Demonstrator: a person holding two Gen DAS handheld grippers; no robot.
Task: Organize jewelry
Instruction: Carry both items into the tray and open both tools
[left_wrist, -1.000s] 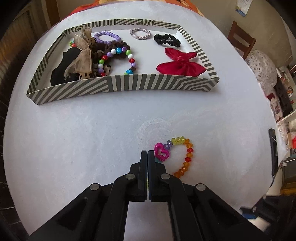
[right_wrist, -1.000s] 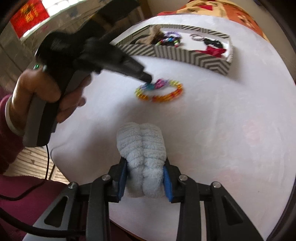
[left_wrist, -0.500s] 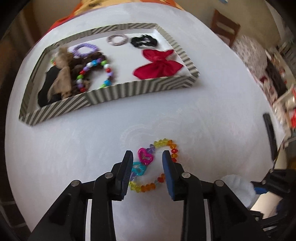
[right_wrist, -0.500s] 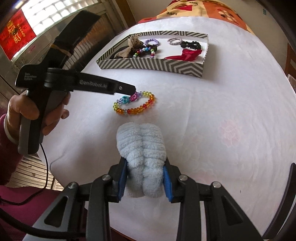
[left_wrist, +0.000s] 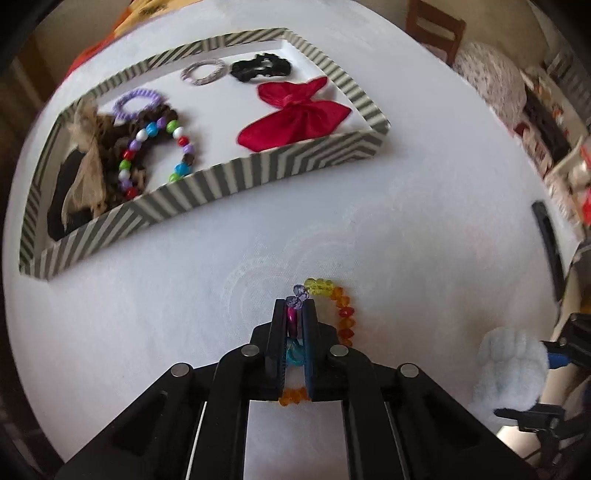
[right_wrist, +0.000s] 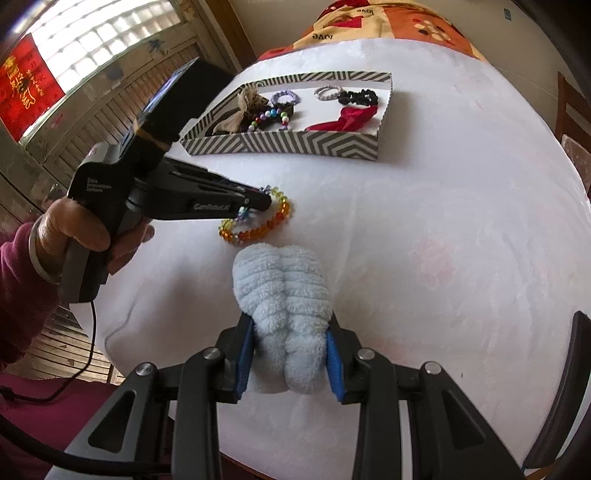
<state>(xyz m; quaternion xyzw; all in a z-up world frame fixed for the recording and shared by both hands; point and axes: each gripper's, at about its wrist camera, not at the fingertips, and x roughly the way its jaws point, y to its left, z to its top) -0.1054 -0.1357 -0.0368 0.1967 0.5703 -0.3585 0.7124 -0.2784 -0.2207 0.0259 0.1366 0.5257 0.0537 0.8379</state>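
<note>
Between the 2 fingers of my left gripper (left_wrist: 293, 314) I have the beaded bracelet (left_wrist: 341, 314), and the jaws are clamped on its section with the pink and turquoise heart charms; the rest of the loop, with yellow, orange and red beads, curves out to the right of the fingers and lies on the white tablecloth (left_wrist: 184, 314). What matters for the coming move, as I judge it, is that the striped tray (left_wrist: 258, 173) lies straight ahead of this gripper and a bit to the left, well apart from it, with its long side across my view. So the bracelet must be lifted over the near wall. My left gripper is clearly the nearer one to the bracelet. My right gripper (right_wrist: 290, 354) is squeezing a pale blue fluffy scrunchie (right_wrist: 284, 295) and it stays just beside the bracelet, on the near side. Inside the tray I see a red bow (left_wrist: 295, 114), a black scrunchie (left_wrist: 260, 68) and a multicolour bead bracelet (left_wrist: 159, 155), with a bare white floor between them. The bracelet looks light and loose, so it may swing or slip when it is raised.
</note>
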